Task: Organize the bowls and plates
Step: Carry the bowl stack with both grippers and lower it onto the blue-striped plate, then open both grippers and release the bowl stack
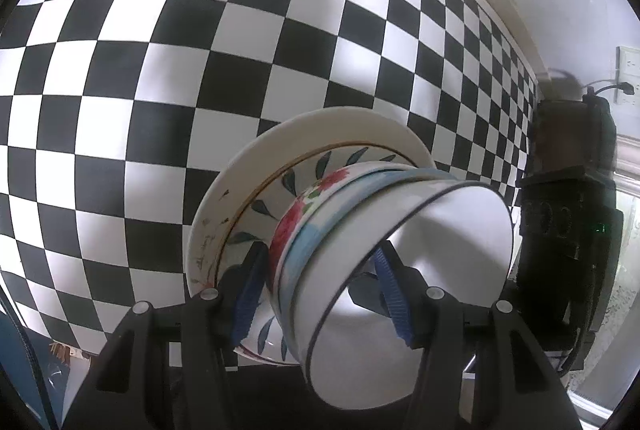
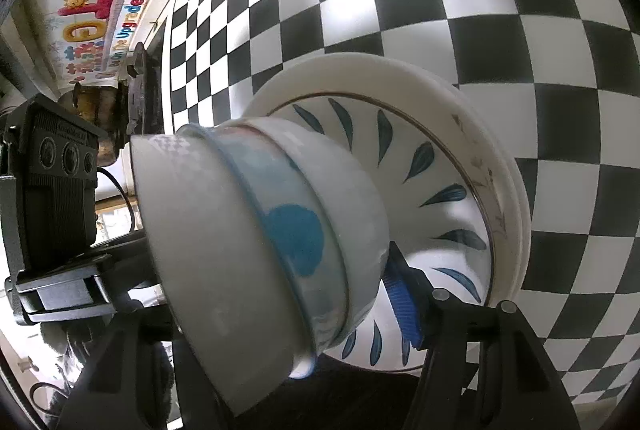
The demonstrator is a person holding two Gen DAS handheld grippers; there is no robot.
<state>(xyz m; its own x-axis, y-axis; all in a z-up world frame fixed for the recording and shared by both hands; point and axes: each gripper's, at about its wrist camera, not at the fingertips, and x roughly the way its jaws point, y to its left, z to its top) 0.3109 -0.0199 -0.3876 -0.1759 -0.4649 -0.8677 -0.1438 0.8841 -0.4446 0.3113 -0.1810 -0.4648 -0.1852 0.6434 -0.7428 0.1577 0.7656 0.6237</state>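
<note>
A stack of dishes fills both wrist views above a black-and-white checkered surface (image 1: 200,69). At its base is a white plate (image 1: 320,125) (image 2: 360,73), then a gold-rimmed plate (image 2: 492,189). A blue-leaf bowl (image 1: 320,161) (image 2: 432,165) nests on those, followed by a red-flower bowl (image 1: 296,218), a blue-patterned bowl (image 2: 296,238) and a dark-rimmed white bowl (image 1: 440,230) (image 2: 192,230). My left gripper (image 1: 320,278) is shut on the upper bowls, one pad inside the white bowl and one under the flower bowl. My right gripper (image 2: 280,278) clamps the opposite side; its left finger is hidden behind the white bowl.
The right gripper's black body (image 1: 568,230) shows at the right edge, the left gripper's body (image 2: 56,189) at the left edge. A wall socket (image 1: 628,77) and a colourful poster (image 2: 100,17) lie beyond the checkered surface's border.
</note>
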